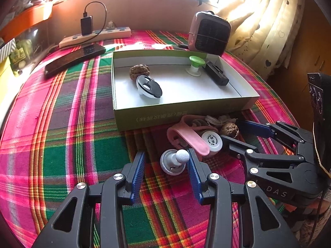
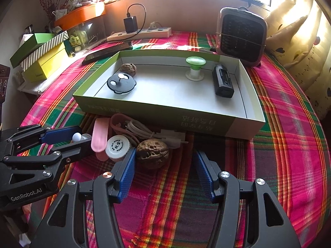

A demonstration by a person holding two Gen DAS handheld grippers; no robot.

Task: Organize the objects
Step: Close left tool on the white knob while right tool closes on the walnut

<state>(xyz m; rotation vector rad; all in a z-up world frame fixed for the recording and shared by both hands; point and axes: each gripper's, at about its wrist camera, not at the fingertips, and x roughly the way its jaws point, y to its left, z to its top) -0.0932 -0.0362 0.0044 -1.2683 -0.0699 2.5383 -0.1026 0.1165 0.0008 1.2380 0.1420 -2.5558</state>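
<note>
A plaid woven cloth (image 1: 72, 124) covers the surface. The shallow cardboard box (image 2: 165, 111) holds a wrinkled walnut (image 2: 128, 68). Left tongs (image 1: 165, 163) stand released around a white earbud (image 1: 174, 161); right tongs (image 2: 164, 165), released, flank another walnut (image 2: 152, 152).

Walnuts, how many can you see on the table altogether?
2. One walnut lies inside the green box, in its far left corner behind the black round lid. The other walnut sits on the cloth by the cable pile; more may hide there.
</note>
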